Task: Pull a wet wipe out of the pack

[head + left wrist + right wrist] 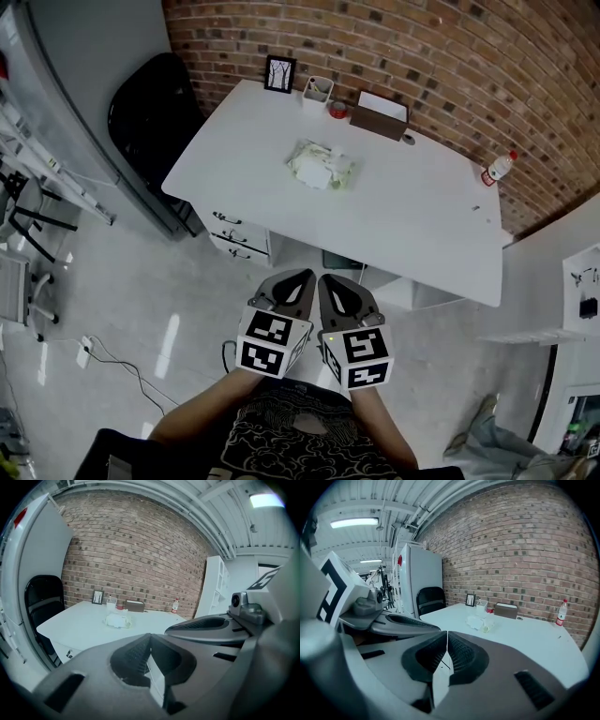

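Note:
The wet wipe pack point(321, 164) lies on the white table point(422, 225), crumpled, white and pale green. It shows small in the left gripper view as the pack point(117, 620) and in the right gripper view as the pack point(480, 623). My left gripper point(302, 278) and right gripper point(328, 283) hang side by side over the floor, well short of the table's near edge. Both are shut with nothing between the jaws: left gripper point(150, 637), right gripper point(446, 634).
At the table's far edge stand a picture frame point(279, 73), a white cup point(317, 91), a brown tissue box point(380, 115) and a bottle point(498, 168). A black chair point(155, 122) stands left of the table, drawers point(234, 239) beneath it. A cable point(122, 366) runs across the floor.

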`<move>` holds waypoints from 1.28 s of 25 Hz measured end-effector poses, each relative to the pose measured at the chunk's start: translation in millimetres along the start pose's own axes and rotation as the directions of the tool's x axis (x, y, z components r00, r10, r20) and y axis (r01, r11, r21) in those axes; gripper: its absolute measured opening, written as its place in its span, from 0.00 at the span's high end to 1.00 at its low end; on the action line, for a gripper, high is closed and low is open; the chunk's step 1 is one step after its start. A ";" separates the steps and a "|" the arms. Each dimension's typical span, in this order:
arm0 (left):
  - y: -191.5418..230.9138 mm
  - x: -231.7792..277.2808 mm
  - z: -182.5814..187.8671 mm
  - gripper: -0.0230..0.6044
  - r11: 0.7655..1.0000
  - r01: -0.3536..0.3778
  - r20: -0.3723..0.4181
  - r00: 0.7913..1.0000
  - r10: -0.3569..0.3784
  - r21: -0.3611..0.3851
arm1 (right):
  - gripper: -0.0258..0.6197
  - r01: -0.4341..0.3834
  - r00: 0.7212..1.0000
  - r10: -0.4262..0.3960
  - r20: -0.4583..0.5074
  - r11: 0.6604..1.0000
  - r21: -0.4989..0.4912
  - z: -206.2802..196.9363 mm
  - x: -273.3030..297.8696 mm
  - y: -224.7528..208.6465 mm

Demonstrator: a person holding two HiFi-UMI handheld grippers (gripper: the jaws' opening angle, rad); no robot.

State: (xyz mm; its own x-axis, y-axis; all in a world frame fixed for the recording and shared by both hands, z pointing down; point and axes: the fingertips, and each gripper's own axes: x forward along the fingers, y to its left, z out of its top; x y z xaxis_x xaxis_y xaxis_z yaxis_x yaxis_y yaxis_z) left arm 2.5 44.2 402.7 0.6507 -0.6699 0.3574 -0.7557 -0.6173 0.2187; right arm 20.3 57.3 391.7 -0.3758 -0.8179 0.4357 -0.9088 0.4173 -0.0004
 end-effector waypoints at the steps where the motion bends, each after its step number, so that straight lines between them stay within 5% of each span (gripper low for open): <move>1: 5.6 0.7 2.5 0.94 1.000 0.005 0.001 1.000 -0.005 -0.002 | 0.93 0.004 1.000 -0.004 -0.001 1.000 -0.002 3.2 5.0 2.0; 15: 64.8 7.3 16.4 0.94 0.999 0.044 0.005 0.999 -0.044 -0.004 | 0.93 0.070 0.998 -0.070 0.003 0.998 0.002 28.5 56.2 9.7; 32: 75.3 28.5 18.9 0.94 0.997 0.075 -0.008 0.997 -0.075 0.034 | 0.93 0.092 0.995 -0.092 0.032 0.995 0.025 33.2 78.6 -2.8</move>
State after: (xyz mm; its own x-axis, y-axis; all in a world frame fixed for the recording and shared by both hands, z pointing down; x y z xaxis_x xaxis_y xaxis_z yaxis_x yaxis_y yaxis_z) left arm -34.4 -29.2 412.1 0.7046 -0.6187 0.3475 -0.7019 -0.6794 0.2138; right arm -12.7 -21.3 396.1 -0.2957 -0.8651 0.4052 -0.9437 0.3304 0.0166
